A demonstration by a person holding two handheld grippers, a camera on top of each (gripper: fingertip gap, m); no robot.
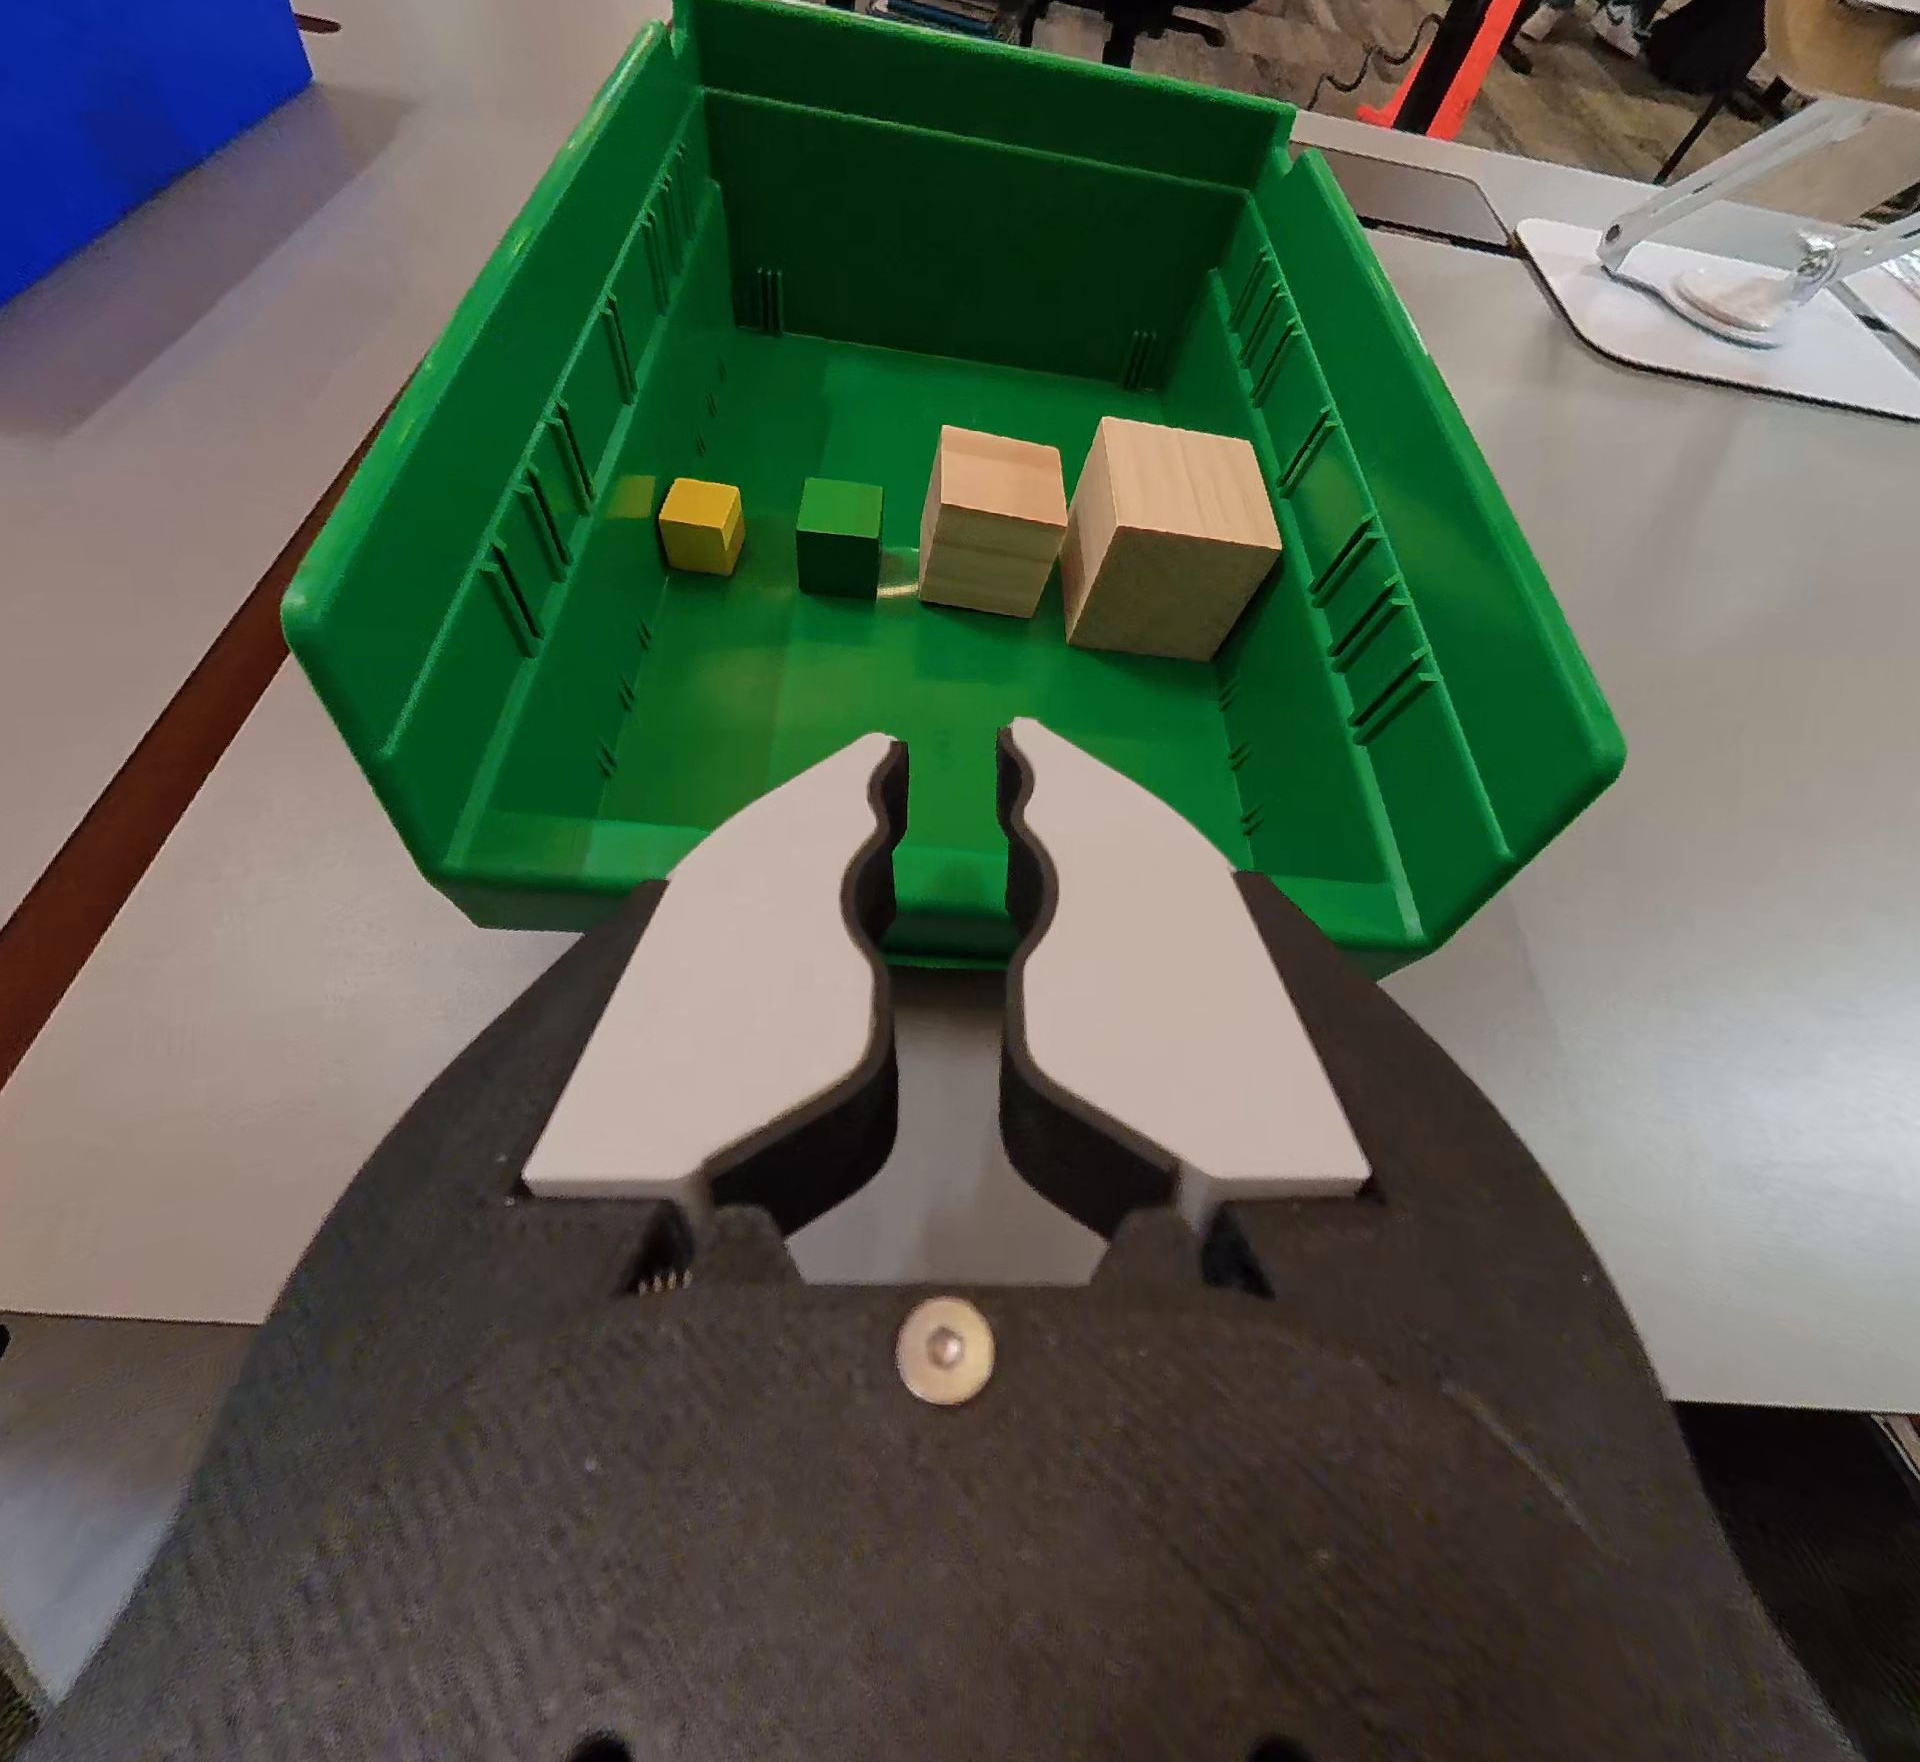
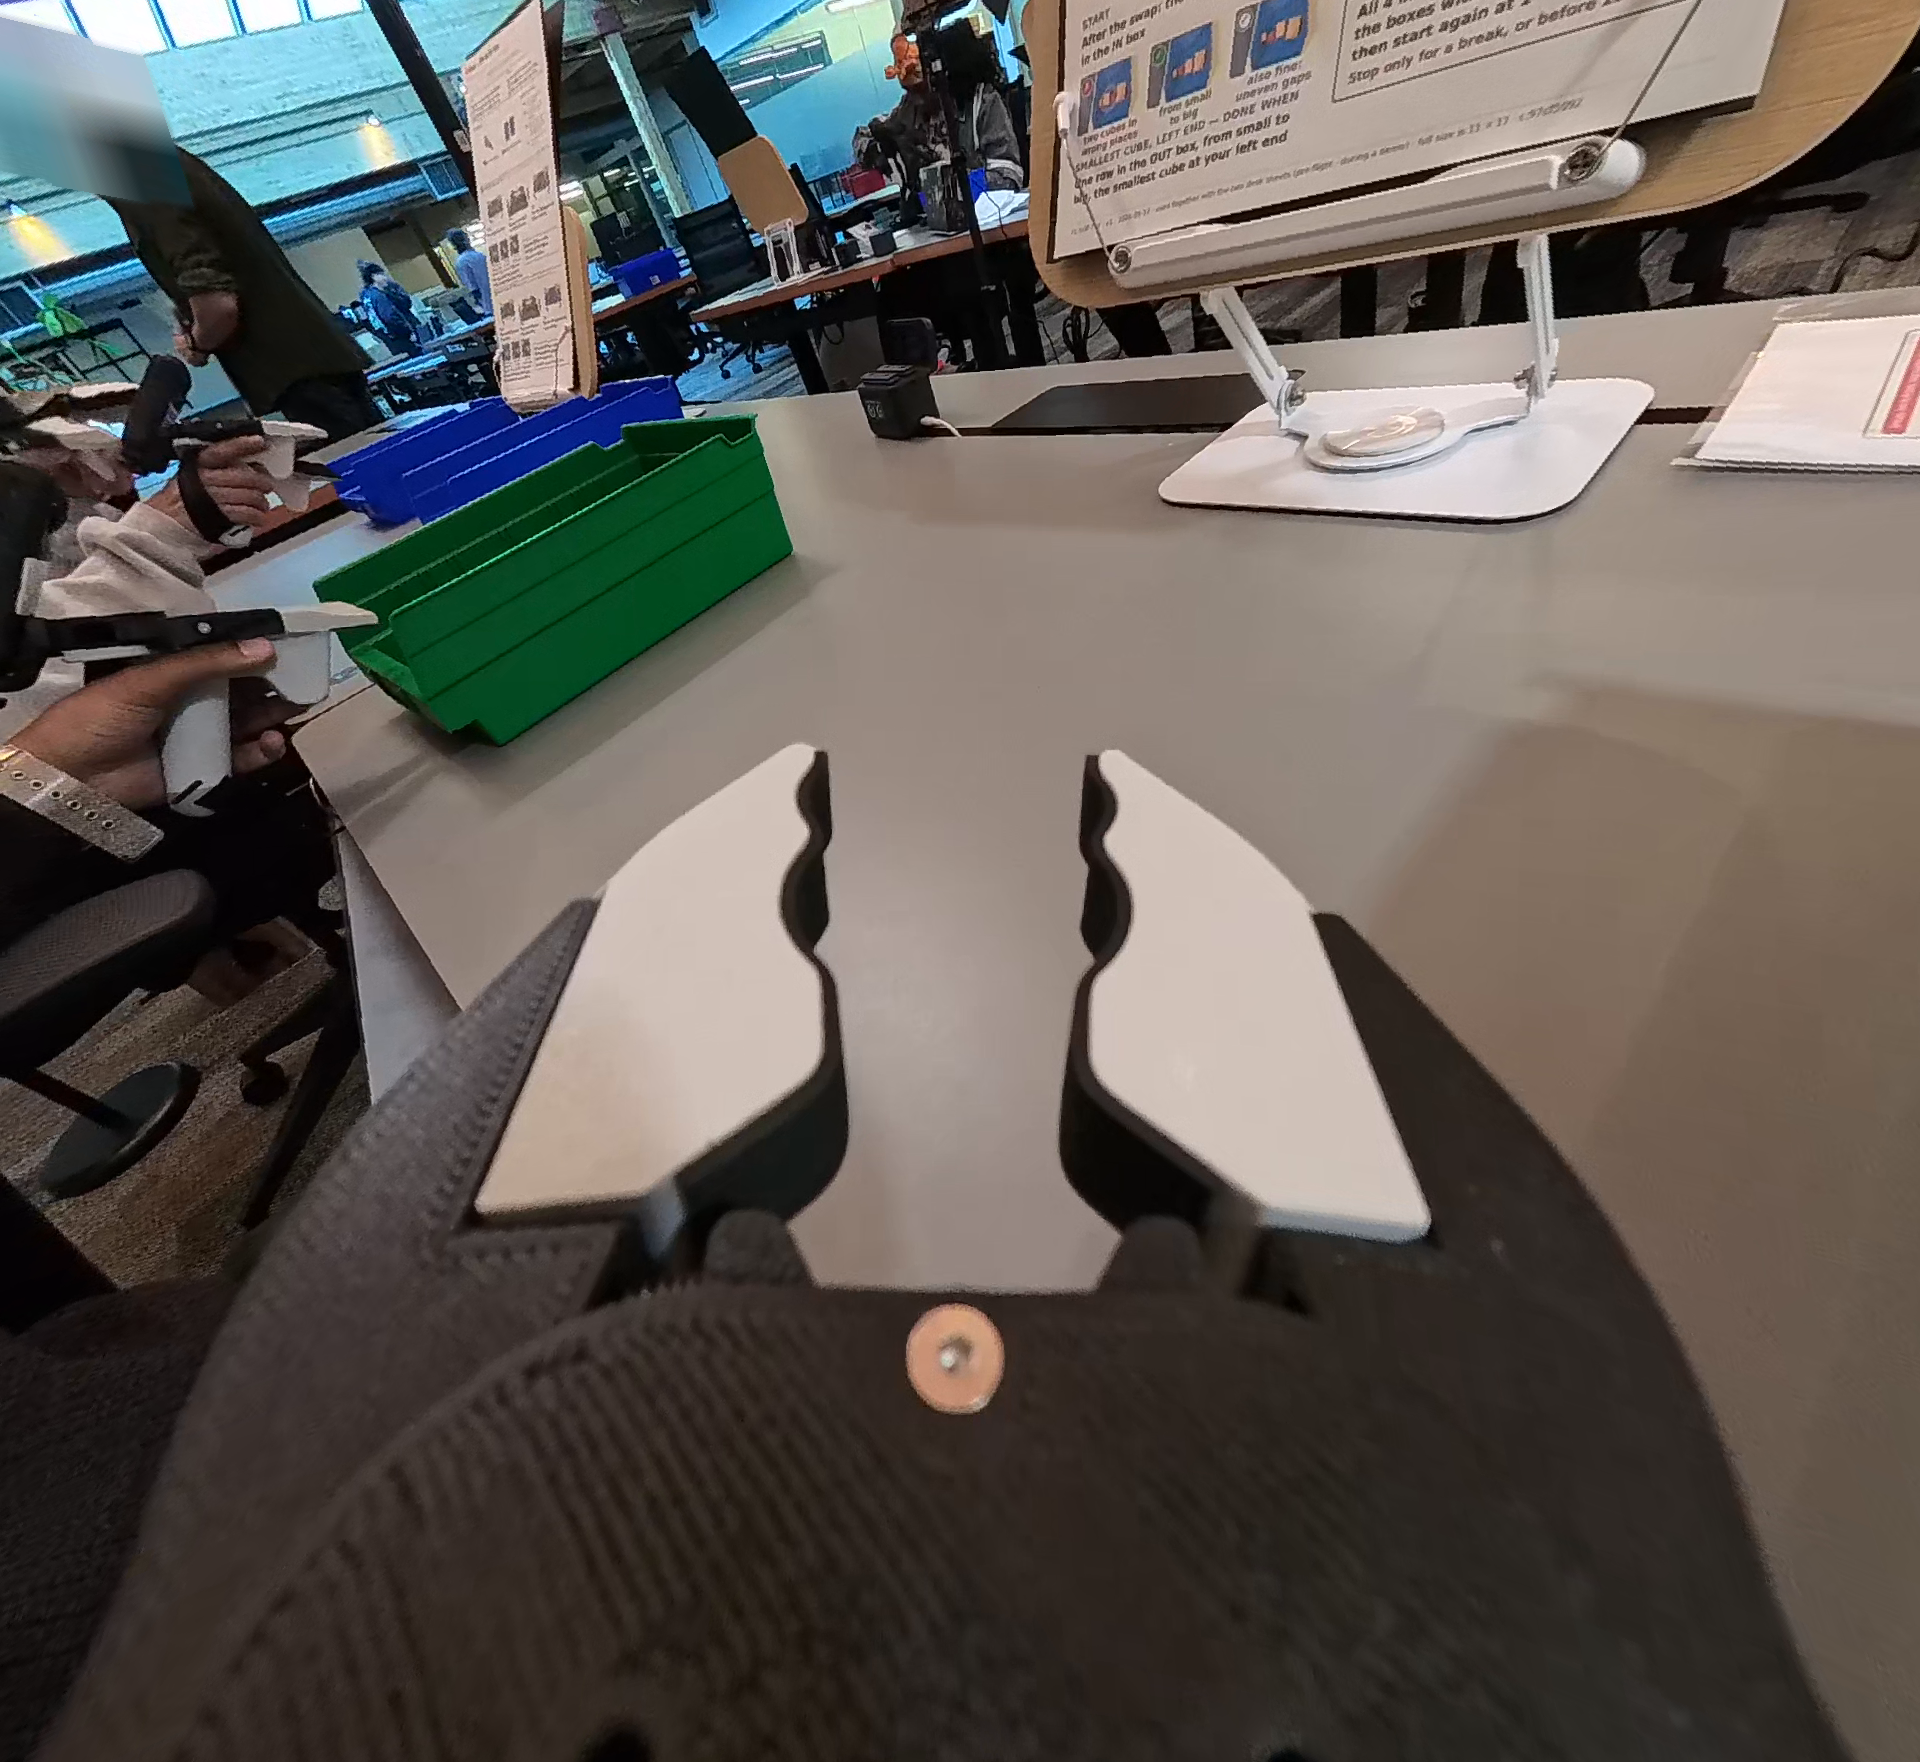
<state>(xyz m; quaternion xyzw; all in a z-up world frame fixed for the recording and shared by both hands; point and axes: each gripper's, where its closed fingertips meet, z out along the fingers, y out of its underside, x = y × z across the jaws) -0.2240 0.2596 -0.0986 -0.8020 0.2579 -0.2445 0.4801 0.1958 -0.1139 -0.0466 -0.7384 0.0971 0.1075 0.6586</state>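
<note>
A green bin (image 1: 499, 486) stands on the grey table (image 1: 1662, 777). Across its floor lies a row of cubes, left to right: a small yellow cube (image 1: 702, 525), a small green cube (image 1: 840, 536), a mid-size wooden cube (image 1: 992, 519) and a larger wooden cube (image 1: 1169, 540). My left gripper (image 1: 951, 736) hovers over the bin's near edge, empty, its jaws a narrow gap apart. My right gripper (image 2: 956, 762) is open wider and empty over bare table (image 2: 1143, 652), to the right of the bin (image 2: 582, 569). The left gripper (image 2: 332, 616) also shows in the right wrist view, held in a hand.
A blue bin (image 1: 125, 50) stands at the far left, and blue bins (image 2: 499, 455) lie behind the green one. A white stand (image 2: 1403, 455) holding an instruction board, a small black device (image 2: 894, 403) and a sleeved paper (image 2: 1818, 403) sit at the back right. People work at neighbouring tables.
</note>
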